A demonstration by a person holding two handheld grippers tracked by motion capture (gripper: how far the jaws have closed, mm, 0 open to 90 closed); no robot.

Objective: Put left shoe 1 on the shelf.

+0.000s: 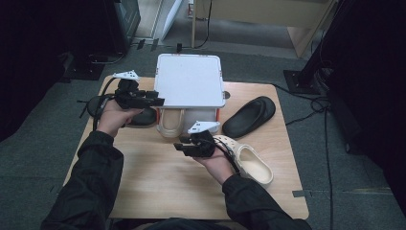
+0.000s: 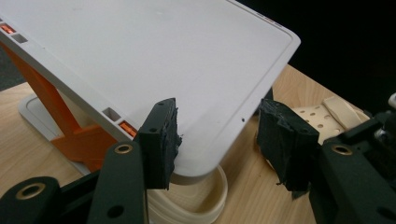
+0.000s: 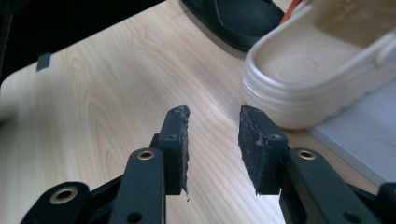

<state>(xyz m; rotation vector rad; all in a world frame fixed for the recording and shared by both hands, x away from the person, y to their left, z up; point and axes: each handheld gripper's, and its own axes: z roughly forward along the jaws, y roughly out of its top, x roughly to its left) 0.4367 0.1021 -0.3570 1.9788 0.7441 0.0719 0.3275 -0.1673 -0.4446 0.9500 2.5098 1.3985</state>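
A white storage box stands at the table's far middle with its flat lid [image 1: 190, 79] raised on an orange strut [image 2: 51, 107]. My left gripper [image 1: 157, 99] sits at the lid's front left corner. In the left gripper view the left gripper [image 2: 219, 116] has its jaws apart, straddling that lid [image 2: 154, 60] corner, with a gap on the right side. A cream slipper [image 1: 171, 122] lies in the box under the lid. My right gripper [image 1: 179, 145] hovers over the table just in front of the box. The right gripper [image 3: 213, 122] is open and holds nothing, near the cream slipper [image 3: 313, 70].
A cream perforated clog [image 1: 251, 163] lies by the right hand. One black slipper [image 1: 249, 116] rests to the right of the box, another [image 1: 142, 118] under the left hand. The wooden table [image 1: 163, 182] has bare room at the front. Cables and stands surround it on the floor.
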